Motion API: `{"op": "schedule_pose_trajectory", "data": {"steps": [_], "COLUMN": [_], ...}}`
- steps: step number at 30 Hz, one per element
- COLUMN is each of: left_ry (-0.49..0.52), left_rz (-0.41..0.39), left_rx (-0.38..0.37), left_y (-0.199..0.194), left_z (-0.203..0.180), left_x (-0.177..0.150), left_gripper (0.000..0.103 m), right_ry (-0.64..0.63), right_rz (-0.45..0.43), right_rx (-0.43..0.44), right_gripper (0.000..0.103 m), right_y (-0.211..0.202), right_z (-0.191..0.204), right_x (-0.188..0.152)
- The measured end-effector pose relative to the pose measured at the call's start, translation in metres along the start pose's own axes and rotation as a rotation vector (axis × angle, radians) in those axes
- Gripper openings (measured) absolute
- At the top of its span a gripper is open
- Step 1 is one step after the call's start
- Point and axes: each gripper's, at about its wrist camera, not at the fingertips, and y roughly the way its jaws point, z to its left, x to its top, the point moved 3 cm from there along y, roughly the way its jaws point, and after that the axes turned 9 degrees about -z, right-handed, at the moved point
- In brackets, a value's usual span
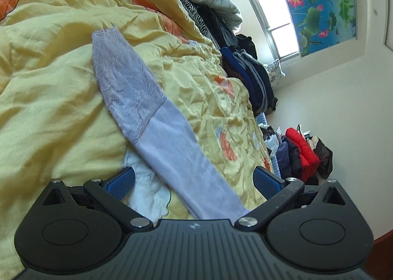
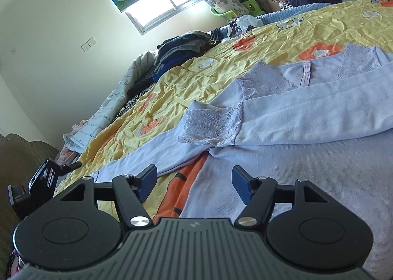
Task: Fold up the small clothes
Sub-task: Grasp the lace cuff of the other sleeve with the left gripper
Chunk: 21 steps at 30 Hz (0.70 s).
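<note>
Surface: yellow quilt (image 2: 258,34) with orange flowers, spread over a bed.
Top: lilac long-sleeved top (image 2: 307,157) lies flat on the quilt, neckline toward the far edge.
Sleeve: lace-cuffed sleeve (image 1: 152,118) runs lengthwise away from the left gripper (image 1: 194,181).
Left gripper: jaws wide apart, sleeve passing between, pads clear.
Right gripper (image 2: 195,181): jaws apart over the top's edge, nothing gripped.
</note>
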Motion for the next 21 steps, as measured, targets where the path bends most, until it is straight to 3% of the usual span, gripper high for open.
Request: {"op": "schedule_pose_trajectory", "data": {"steps": [8,14,21], "left_ry": [0.013,0.103,0.165], "left_rz": [-0.059,-0.108,-0.187], "left_rx": [0.010,0.049,0.051], "left_y": [0.020,0.031,0.033], "left_z": [-0.003,-0.010,-0.013], "left_x": [0.015,0.016,0.009], "left_gripper": [0.103,0.102,0.103], "right_ry": [-0.146,-0.369,-0.364], "right_rz": [-0.033,-0.096,-0.143], "right_rx": [-0.047,-0.197,-0.339], "right_gripper": [0.071,0.080,0.084], "right_y": [-0.019,-0.042,-0.064], "right_z": [0.007,-0.001,-0.045], "right_x": [-0.002,-0.007,-0.003]}}
